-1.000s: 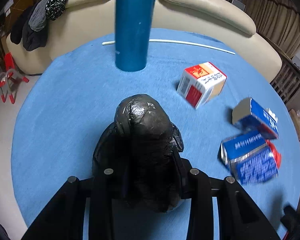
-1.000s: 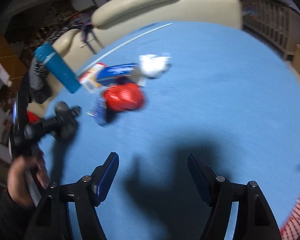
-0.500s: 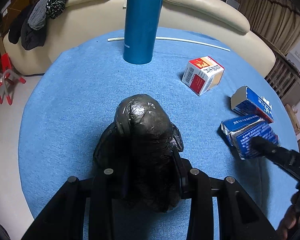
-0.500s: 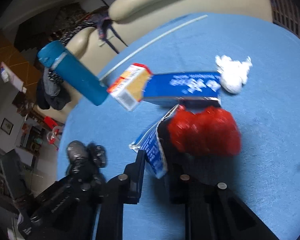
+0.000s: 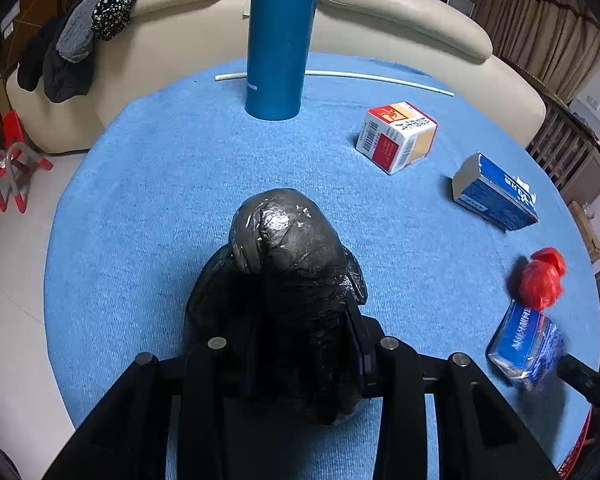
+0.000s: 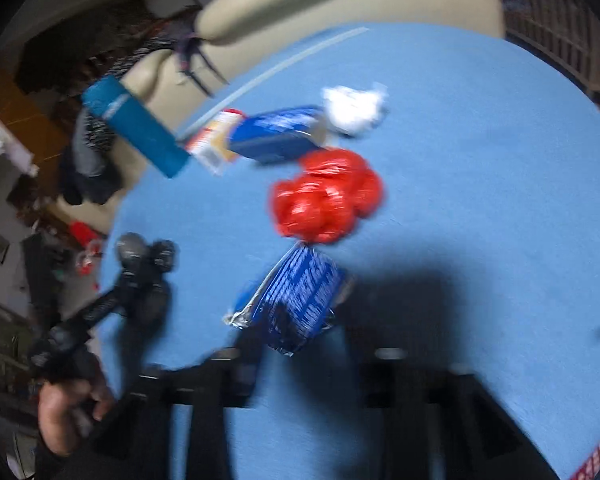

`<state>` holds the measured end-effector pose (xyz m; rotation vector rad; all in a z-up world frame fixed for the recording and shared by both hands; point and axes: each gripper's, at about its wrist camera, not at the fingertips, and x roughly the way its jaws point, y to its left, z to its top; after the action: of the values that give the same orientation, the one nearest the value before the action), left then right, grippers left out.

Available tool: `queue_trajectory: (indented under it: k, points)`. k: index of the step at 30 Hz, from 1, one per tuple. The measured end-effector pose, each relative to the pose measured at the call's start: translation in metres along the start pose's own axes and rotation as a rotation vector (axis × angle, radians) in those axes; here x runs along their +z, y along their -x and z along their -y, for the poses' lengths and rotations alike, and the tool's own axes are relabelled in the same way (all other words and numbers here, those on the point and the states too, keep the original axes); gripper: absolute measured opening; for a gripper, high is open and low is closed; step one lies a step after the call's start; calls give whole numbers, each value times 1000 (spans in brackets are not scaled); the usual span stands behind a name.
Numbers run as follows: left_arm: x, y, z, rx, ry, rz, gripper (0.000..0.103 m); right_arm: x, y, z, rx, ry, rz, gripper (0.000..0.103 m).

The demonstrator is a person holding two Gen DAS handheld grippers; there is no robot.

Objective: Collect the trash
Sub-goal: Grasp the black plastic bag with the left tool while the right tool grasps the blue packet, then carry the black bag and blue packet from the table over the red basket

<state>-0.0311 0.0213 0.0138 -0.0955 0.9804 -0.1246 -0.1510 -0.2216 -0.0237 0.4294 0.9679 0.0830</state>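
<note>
Black bin bag [image 5: 288, 292], lower centre, clamped in left gripper [image 5: 300, 364] as receptacle; blue foil packet [image 6: 296, 304], mid-frame on worktop [image 6: 480, 200], between right gripper [image 6: 312, 364] jaws just reopened, blur hiding contact.

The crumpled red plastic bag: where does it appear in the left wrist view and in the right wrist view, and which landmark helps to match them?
Left wrist view: crumpled red plastic bag at the far right edge, just above the blue foil packet.
Right wrist view: same bag near the centre, blurred, beyond the blue foil packet.
Shared landmark: the tall teal cylindrical bottle, top centre in the left view, upper left in the right.
</note>
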Motion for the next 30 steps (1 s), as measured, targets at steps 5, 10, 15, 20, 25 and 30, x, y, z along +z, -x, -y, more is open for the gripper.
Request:
queue_trajectory:
  k: [5,10,15,20,25,30]
  points:
    - [-3,2,3,4,-19,-4,38,-5,10,-6,-112,68,97,80]
    - [-6,3,5,2,-43,-9,38,-3,-12,-48,-131,383,53,80]
    - [-5,3,3,-7,-51,-16,38,-2,-30,-74,-199,674,-3,80]
    - [-4,1,6,3,-70,-14,39,10,-64,-68,-158,746,-132,80]
    - [-3,1,11,16,-93,-14,38,25,-67,-49,-77,594,-118,35]
    - [-7,4,23,7,-110,-11,38,22,-55,-36,-14,503,-80,35]
